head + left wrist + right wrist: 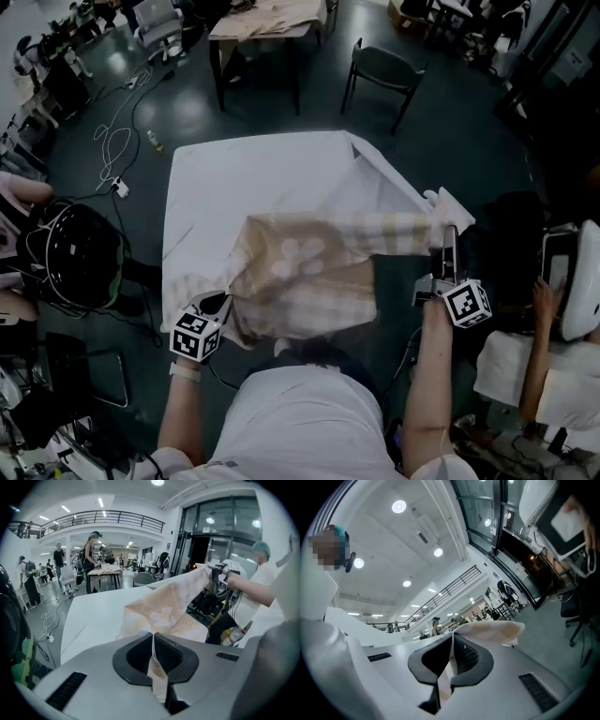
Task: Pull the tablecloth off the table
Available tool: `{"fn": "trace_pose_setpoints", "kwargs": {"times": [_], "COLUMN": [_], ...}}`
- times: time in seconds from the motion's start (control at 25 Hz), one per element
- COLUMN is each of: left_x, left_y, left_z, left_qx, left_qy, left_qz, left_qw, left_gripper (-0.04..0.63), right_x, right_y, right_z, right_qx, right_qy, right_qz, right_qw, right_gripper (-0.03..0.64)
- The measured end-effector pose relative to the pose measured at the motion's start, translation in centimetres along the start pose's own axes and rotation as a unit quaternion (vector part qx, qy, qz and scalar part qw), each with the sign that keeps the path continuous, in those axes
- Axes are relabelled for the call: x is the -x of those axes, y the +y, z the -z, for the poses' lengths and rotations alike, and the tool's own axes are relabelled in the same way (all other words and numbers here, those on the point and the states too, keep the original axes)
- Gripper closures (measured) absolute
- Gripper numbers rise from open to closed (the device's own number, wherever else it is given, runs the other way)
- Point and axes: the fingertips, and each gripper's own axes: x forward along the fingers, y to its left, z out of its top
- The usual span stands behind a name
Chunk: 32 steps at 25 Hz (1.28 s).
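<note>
The biggest risk lies with the counter (216, 178) itself. The tablecloth (309, 272) is heaped over the counter's near half, and a pale fold of it seems to reach toward the counter's far right corner. A hard tug could snag that fold on the corner or drag the heap into a tighter knot rather than sliding it free.

Next, the pull looks lopsided. The left gripper (214, 309) sits low at the counter's near left corner, clamped shut on a thin edge of the cloth. The right gripper (449, 232) is off the counter's right edge and raised, also clamped on a narrow strip of the cloth. Uneven tension could twist the fabric between them.

The smallest risk is the grip itself. Each gripper pinches only a slim fold, so a sudden jerk could pull the cloth out from between the jaws. A seated person (553, 328) is close beyond the counter's right side and could be brushed.

Counted: one counter, one tablecloth, two grippers.
</note>
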Motion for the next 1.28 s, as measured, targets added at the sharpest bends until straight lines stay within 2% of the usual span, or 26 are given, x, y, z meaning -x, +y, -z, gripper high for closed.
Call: {"fn": "trace_pose_setpoints", "kwargs": {"times": [0.24, 0.52, 0.68, 0.92, 1.28], "left_x": [-0.5, -0.2, 0.2, 0.2, 0.3], "left_y": [-1.8, -3.5, -5.1, -8.0, -16.0], "left_z": [-0.8, -1.9, -2.2, -2.9, -4.6], "left_qx": [-0.030, -0.061, -0.079, -0.108, -0.155], "left_qy": [-0.002, -0.019, -0.026, -0.034, -0.043], "left_qz": [0.040, 0.076, 0.106, 0.160, 0.243], "left_qw": [0.9987, 0.9951, 0.9909, 0.9807, 0.9567], "left_gripper": [0.581, 0.581, 0.581, 0.581, 0.581], "right_x": [4.5, 8.4, 11.8, 18.2, 28.1], "right_y": [1.2, 4.7, 5.4, 4.9, 3.3], "right_z": [-2.6, -5.3, -6.4, -7.8, -12.2], "right_qx": [0.039, 0.110, 0.123, 0.139, 0.149], "right_qy": [-0.016, -0.028, -0.042, -0.060, -0.106], "right_qz": [0.021, 0.028, 0.054, 0.112, 0.185], "right_qw": [0.999, 0.993, 0.990, 0.982, 0.965], "right_gripper": [0.591, 0.591, 0.591, 0.591, 0.591]}}
